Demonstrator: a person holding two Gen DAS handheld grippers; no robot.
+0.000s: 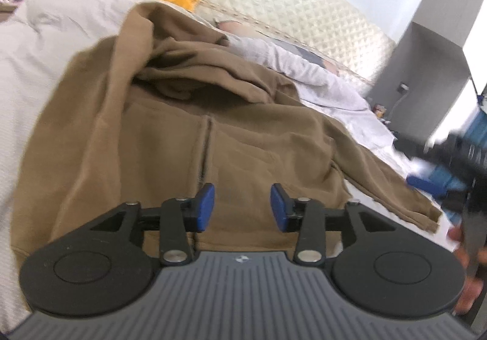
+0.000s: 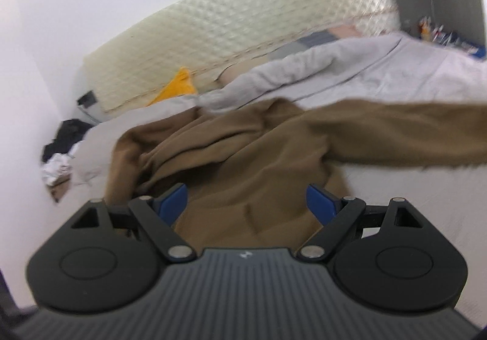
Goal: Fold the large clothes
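Dead ahead of left tongs (image 1: 242, 207): rumpled brown fleece zip hoodie (image 1: 188, 133) on bed, zipper running away; both tongs released, right tongs (image 2: 247, 203) wider

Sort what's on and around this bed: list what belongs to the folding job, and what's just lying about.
Belongs to the job:
- brown hoodie, spread on the bed, one sleeve out to the side
- left gripper, open, holding nothing
- right gripper, open, holding nothing

Just lying about:
- grey blanket
- yellow cloth by the headboard
- dark and white clothes pile
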